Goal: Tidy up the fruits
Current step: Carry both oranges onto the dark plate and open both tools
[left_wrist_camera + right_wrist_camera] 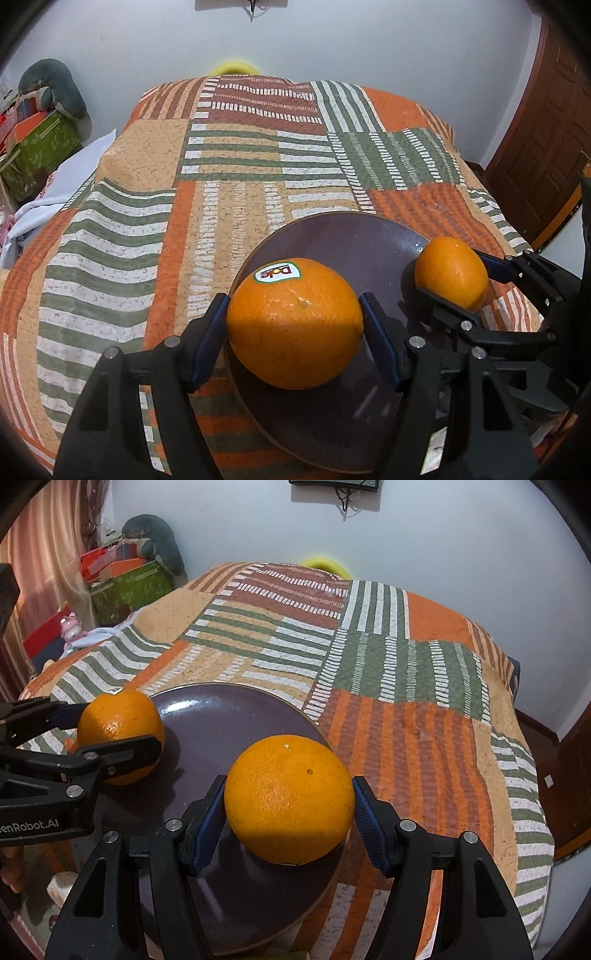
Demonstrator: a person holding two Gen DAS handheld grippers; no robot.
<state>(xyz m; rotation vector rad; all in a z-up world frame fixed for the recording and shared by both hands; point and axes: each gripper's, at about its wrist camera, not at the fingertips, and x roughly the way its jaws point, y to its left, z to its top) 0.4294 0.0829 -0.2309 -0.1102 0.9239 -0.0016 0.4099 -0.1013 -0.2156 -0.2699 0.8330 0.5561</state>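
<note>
A dark purple plate [332,240] lies on the patchwork bedspread; it also shows in the right wrist view [221,716]. My left gripper [295,325] is shut on an orange with a Dole sticker [295,321], held over the plate's left part. My right gripper [290,805] is shut on a plain orange [290,797], held over the plate's right part. Each view shows the other gripper with its orange: the plain orange [450,277] and the sticker orange [120,734]. I cannot tell whether the oranges touch the plate.
The orange, green and tan quilt [221,177] covers the bed. Boxes and a grey plush [140,565] are stacked at the far left by the curtain. A wooden door [546,140] stands at the right. A yellow object [325,565] peeks behind the bed's far edge.
</note>
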